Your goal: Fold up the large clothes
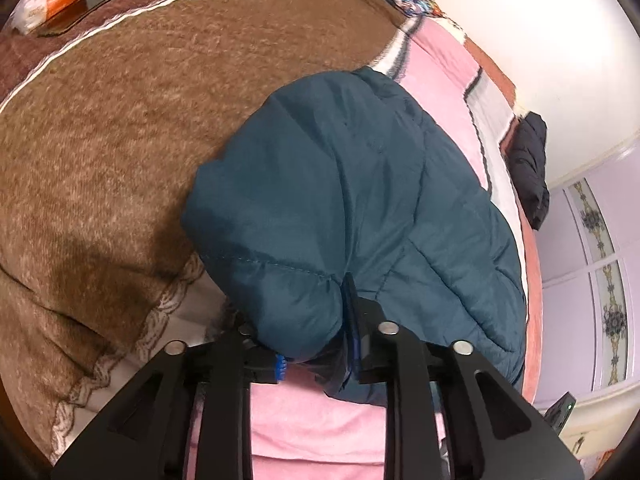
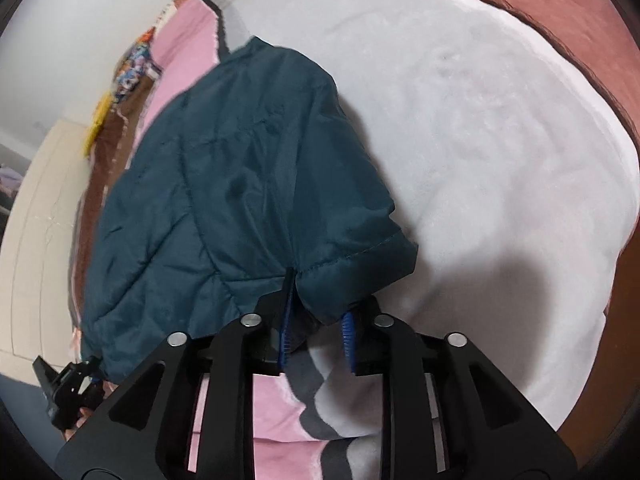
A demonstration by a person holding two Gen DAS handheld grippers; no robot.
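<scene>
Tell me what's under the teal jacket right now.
The teal jacket lies over a pink and white blanket, its left edge on the brown blanket. Whatever is beneath its middle is covered.

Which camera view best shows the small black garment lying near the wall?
The left wrist view: the small black garment lies in plain sight at the bed's far edge, beyond the teal padded jacket. The right wrist view does not show it.

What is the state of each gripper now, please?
Left gripper: closed on the teal jacket, near its hem.
Right gripper: closed on the teal jacket too.
</scene>
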